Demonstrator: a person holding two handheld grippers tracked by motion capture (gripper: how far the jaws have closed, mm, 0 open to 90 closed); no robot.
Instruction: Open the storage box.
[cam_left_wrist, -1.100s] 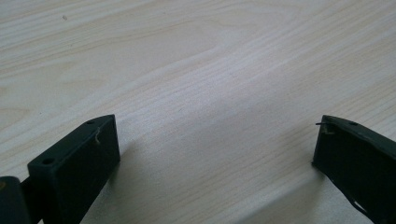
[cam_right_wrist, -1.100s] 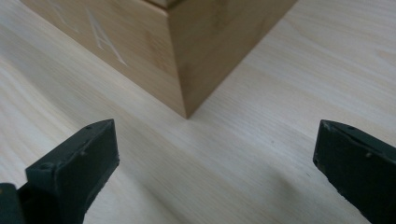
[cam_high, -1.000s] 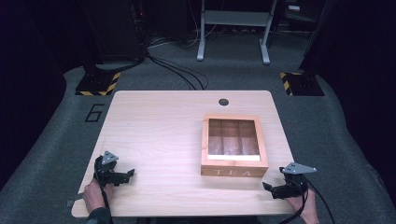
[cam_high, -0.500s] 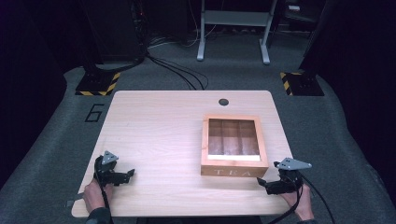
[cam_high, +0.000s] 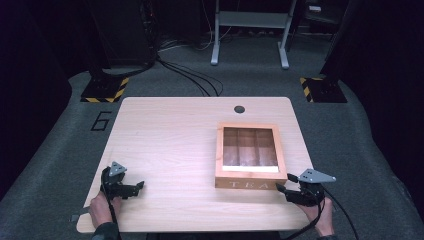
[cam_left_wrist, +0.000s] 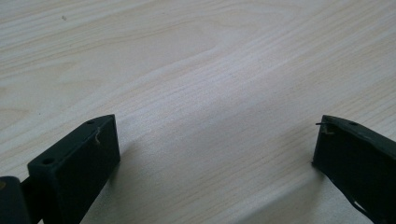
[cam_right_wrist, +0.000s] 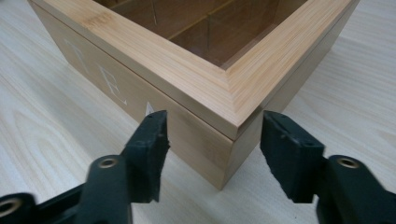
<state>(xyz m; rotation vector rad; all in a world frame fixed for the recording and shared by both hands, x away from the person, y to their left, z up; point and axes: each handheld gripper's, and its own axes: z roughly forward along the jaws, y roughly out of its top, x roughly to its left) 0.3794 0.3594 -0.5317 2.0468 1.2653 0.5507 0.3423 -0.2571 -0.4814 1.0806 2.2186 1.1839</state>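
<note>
Your right claw (cam_high: 281, 189) sits at the near right corner of the wooden tea box (cam_high: 248, 155), and its jaws have just been closing: in the right gripper view that corner stands between them, one jaw in front of the lettered face and the other beside the right wall, but there is a clear gap on both sides, so neither pad presses on the wood and the claw is half spread rather than pinching. The box rests flat on the table (cam_high: 175, 140), in its right half near the front edge, with the white letters TEA on the side facing you and wooden dividers visible inside through the top. Your left claw (cam_high: 140, 186) lies low over the table near its front left corner, well apart from the box; in the left gripper view its jaws are spread wide with only bare wood grain between them. A small dark round hole (cam_high: 239, 109) shows near the far edge of the table.
</note>
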